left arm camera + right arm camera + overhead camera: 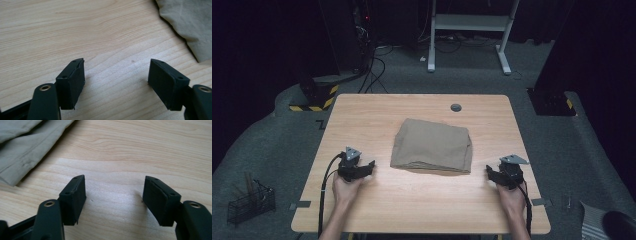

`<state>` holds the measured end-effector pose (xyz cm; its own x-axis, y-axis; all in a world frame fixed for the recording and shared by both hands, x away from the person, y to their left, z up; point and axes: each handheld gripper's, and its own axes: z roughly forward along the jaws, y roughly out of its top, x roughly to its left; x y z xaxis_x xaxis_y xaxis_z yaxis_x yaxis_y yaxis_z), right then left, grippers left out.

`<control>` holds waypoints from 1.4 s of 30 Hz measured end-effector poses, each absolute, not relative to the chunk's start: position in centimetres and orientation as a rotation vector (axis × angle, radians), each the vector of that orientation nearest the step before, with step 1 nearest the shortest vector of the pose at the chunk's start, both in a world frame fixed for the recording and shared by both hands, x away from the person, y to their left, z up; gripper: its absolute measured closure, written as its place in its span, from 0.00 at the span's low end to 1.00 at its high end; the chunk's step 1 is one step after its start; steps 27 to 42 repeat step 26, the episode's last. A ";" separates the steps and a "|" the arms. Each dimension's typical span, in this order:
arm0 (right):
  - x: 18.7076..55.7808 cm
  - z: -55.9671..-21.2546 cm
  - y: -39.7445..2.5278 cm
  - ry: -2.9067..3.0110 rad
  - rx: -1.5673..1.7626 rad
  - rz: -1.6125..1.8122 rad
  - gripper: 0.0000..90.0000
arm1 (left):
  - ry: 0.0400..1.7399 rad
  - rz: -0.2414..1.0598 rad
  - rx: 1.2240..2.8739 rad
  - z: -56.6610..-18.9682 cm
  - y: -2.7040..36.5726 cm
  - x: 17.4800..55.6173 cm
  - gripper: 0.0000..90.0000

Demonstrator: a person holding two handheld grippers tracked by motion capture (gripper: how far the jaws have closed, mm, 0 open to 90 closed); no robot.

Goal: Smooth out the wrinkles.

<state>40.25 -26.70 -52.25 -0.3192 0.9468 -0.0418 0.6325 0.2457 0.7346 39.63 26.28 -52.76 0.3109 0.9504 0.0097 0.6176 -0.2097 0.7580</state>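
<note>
A folded tan cloth [432, 146] lies in the middle of the wooden table [362, 120]. My left gripper [368, 167] rests on the table a little to the cloth's left, open, nothing between its jaws. In the left gripper view my left gripper [116, 72] stands over bare wood, with the cloth's corner [190, 22] at the upper right. My right gripper [490, 173] sits just off the cloth's near right corner, open and empty. In the right gripper view my right gripper [114, 190] faces bare wood, the cloth's hemmed edge [27, 145] at the upper left.
A round grommet hole [456, 107] sits near the table's far edge. On the floor are a wire basket [249, 202] at the near left, cables and a black stand [319, 95] at the far left, and a white desk frame [469, 30] beyond.
</note>
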 end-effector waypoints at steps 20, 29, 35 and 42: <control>40.2 -52.3 -26.9 2.027 1.480 0.862 0.33 | 1.423 0.634 1.931 -52.8 26.4 39.9 0.24; 40.2 -52.3 -26.9 2.030 1.480 0.864 0.33 | 1.424 0.630 1.930 -52.8 26.4 39.9 0.22; 40.2 -52.3 -26.9 2.030 1.480 0.864 0.33 | 1.424 0.630 1.930 -52.8 26.4 39.9 0.22; 40.2 -52.3 -26.9 2.030 1.480 0.864 0.33 | 1.424 0.630 1.930 -52.8 26.4 39.9 0.22</control>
